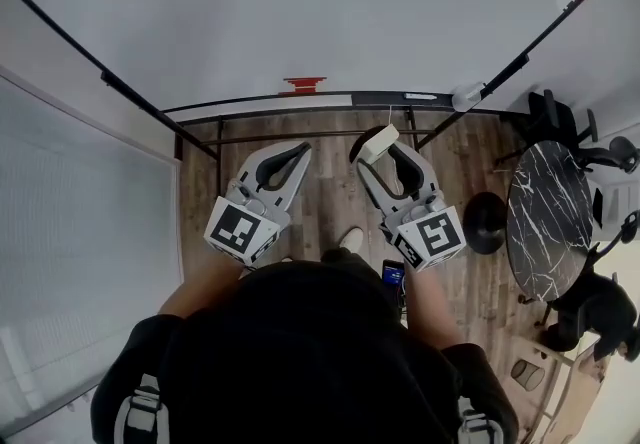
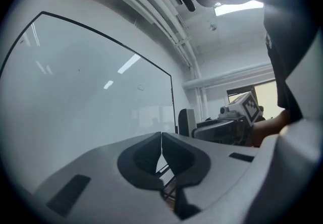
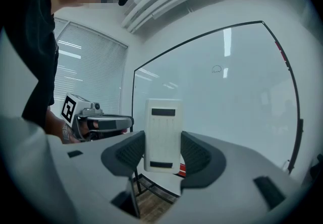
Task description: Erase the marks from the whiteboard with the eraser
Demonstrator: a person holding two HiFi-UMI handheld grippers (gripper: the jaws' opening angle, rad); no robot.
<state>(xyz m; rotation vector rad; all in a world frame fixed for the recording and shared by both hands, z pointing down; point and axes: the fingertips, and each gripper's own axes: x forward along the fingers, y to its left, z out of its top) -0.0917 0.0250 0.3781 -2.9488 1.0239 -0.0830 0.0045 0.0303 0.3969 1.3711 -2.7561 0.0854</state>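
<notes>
The big whiteboard [image 1: 320, 12] fills the top of the head view and stands ahead in both gripper views. One small drawn mark [image 3: 216, 69] shows on it in the right gripper view, and the same mark [image 2: 141, 87] is faint in the left gripper view. My right gripper [image 1: 378, 144] is shut on a white eraser [image 3: 162, 134], held upright between its jaws; the eraser [image 1: 377, 142] sits short of the board. My left gripper [image 1: 303, 148] hangs beside it, shut, with its jaws touching and nothing between them.
A red object [image 1: 304, 84] lies on the board's tray rail [image 1: 300, 104]. A black marble round table [image 1: 548, 222] and dark chairs [image 1: 560, 117] stand at the right. Window blinds [image 1: 80, 262] are at the left. Wooden floor lies below the board's frame.
</notes>
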